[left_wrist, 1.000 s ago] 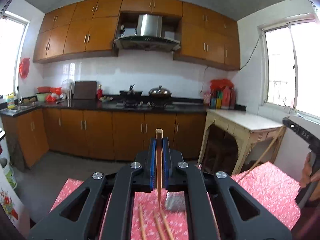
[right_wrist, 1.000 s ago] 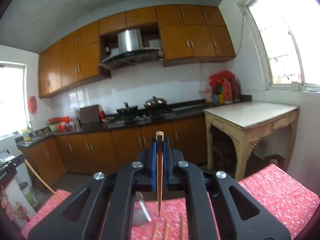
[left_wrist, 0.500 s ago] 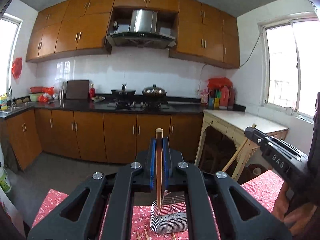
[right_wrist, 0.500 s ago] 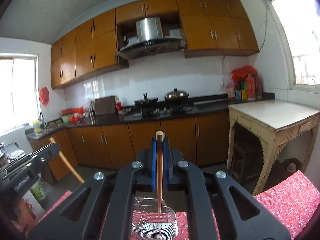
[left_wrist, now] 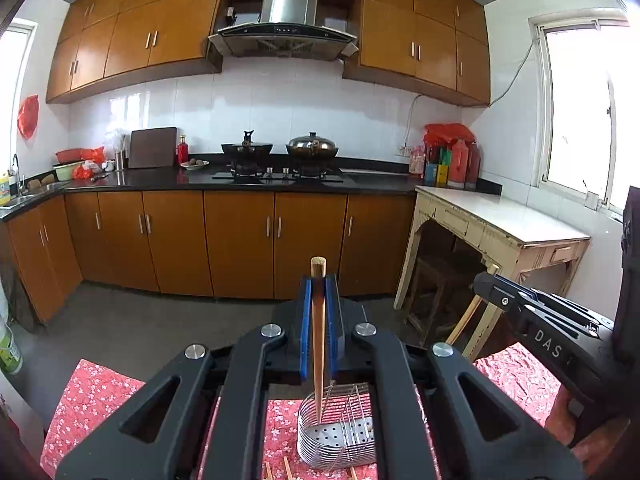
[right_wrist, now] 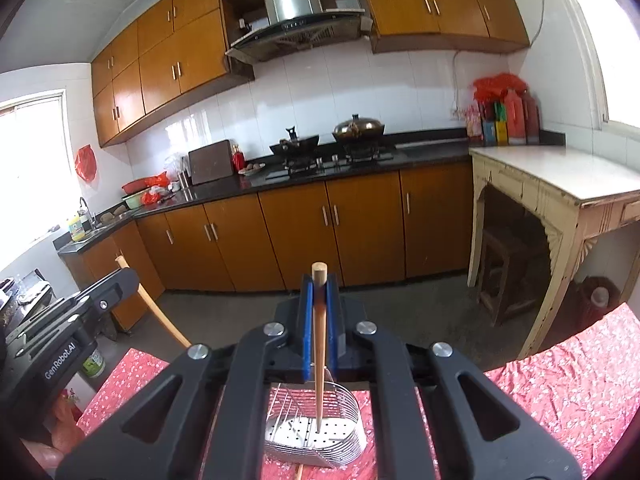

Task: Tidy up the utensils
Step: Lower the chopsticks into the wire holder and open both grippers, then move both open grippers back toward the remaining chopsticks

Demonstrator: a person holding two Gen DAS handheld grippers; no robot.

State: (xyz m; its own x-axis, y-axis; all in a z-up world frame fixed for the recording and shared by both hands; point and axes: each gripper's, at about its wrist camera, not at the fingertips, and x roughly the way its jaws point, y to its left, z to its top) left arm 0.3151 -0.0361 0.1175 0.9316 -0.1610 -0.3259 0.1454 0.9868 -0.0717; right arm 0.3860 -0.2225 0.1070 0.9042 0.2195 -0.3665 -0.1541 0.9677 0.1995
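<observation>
My left gripper (left_wrist: 319, 280) is shut on a wooden chopstick (left_wrist: 318, 344) that hangs tip down over the left part of a wire utensil basket (left_wrist: 340, 436) on the red floral tablecloth (left_wrist: 92, 396). My right gripper (right_wrist: 319, 278) is shut on another wooden chopstick (right_wrist: 319, 352), its tip inside the same basket (right_wrist: 316, 436) near the perforated bottom. Each gripper also shows at the edge of the other's view, the right one (left_wrist: 540, 316) and the left one (right_wrist: 72, 320), each with its chopstick. Loose chopsticks (left_wrist: 286, 470) lie on the cloth in front of the basket.
The table with the red cloth (right_wrist: 560, 380) stands in a kitchen. A cream side table (left_wrist: 500, 220) is at the right, brown cabinets and a black counter (left_wrist: 240, 180) with a stove behind. Open floor lies between.
Both grippers have tilted and moved forward with their chopsticks. The wire basket came into view under both tips, and the loose chopsticks slid to the bottom edge.
</observation>
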